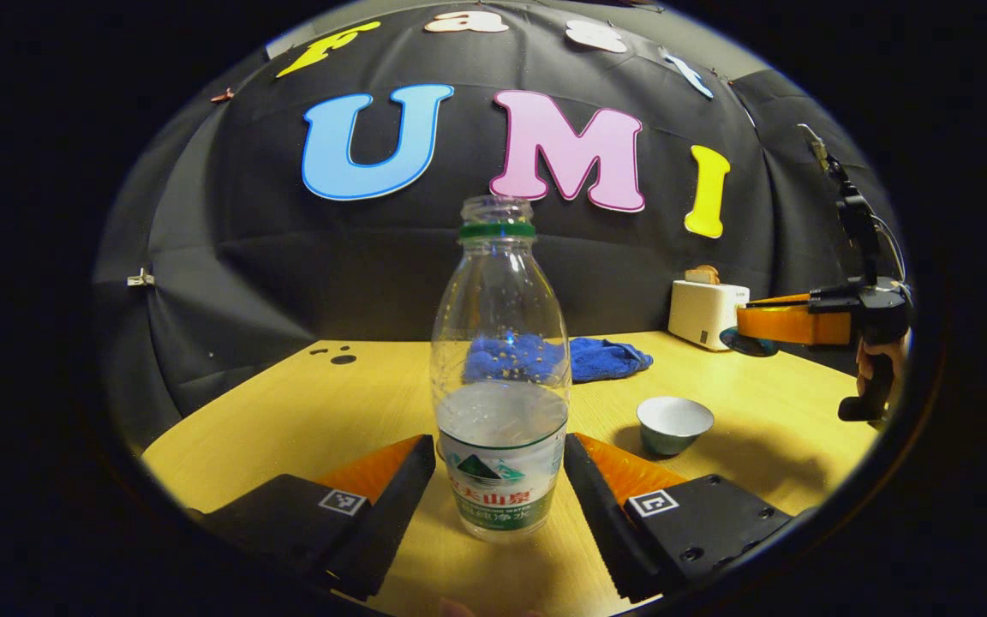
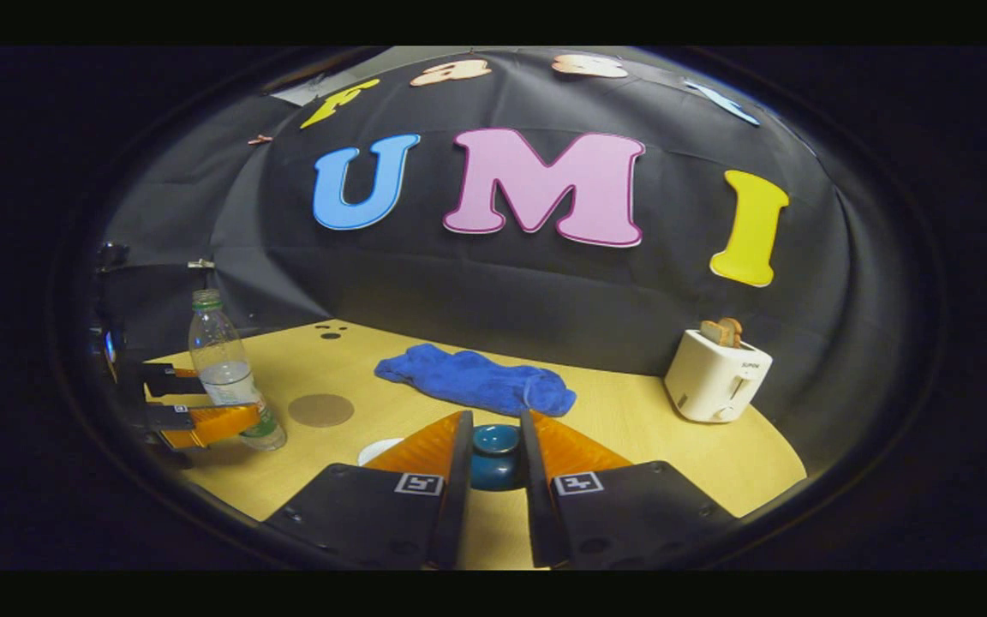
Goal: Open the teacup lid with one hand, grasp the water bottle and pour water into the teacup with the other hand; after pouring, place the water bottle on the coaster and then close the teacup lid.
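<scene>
Left gripper (image 1: 499, 480) flanks the water bottle; right gripper (image 2: 493, 454) pinches the teacup lid.

In the left gripper view, the fingers stand spread on either side of the uncapped, partly filled water bottle (image 1: 500, 386), which stands upright on the wooden table (image 1: 288, 403); whether they touch it cannot be told. The open teacup (image 1: 674, 423) sits to the right, a blue cloth (image 1: 605, 357) and a white toaster (image 1: 707, 313) behind. In the right gripper view, both fingers press on the blue teacup lid (image 2: 495, 454), held above the table. The round coaster (image 2: 320, 410) lies just beside the bottle.
</scene>
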`<action>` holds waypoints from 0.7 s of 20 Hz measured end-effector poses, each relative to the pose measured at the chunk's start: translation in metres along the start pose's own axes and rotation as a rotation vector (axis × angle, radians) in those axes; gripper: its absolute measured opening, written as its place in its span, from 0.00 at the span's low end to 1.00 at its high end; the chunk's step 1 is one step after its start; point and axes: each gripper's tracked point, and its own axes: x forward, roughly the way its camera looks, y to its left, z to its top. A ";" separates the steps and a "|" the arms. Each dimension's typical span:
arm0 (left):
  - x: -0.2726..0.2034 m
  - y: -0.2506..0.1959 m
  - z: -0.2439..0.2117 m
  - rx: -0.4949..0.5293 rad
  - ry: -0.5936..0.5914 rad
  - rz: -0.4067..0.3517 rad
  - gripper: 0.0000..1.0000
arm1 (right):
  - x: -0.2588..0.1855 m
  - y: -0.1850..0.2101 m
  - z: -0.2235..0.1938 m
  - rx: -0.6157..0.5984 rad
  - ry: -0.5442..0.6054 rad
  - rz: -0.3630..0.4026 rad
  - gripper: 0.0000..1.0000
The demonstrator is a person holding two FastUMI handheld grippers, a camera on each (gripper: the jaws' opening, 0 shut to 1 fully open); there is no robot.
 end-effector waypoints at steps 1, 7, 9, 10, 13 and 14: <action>0.001 0.000 0.000 0.007 -0.005 0.000 0.95 | -0.001 -0.003 -0.001 0.002 0.003 -0.004 0.32; 0.001 0.002 0.005 0.060 0.021 0.030 0.73 | -0.002 -0.013 0.000 0.010 -0.006 -0.017 0.36; 0.004 0.006 0.017 0.144 0.027 0.055 0.72 | -0.004 -0.019 0.001 0.007 -0.010 -0.021 0.32; 0.007 0.009 0.021 0.210 0.036 0.061 0.72 | -0.004 -0.022 0.002 0.003 -0.011 -0.021 0.36; 0.014 0.012 0.036 0.469 0.069 0.054 0.72 | -0.010 -0.032 0.003 -0.021 -0.017 -0.029 0.36; 0.017 0.011 0.037 0.562 0.079 0.050 0.72 | -0.012 -0.035 0.004 -0.029 -0.020 -0.031 0.32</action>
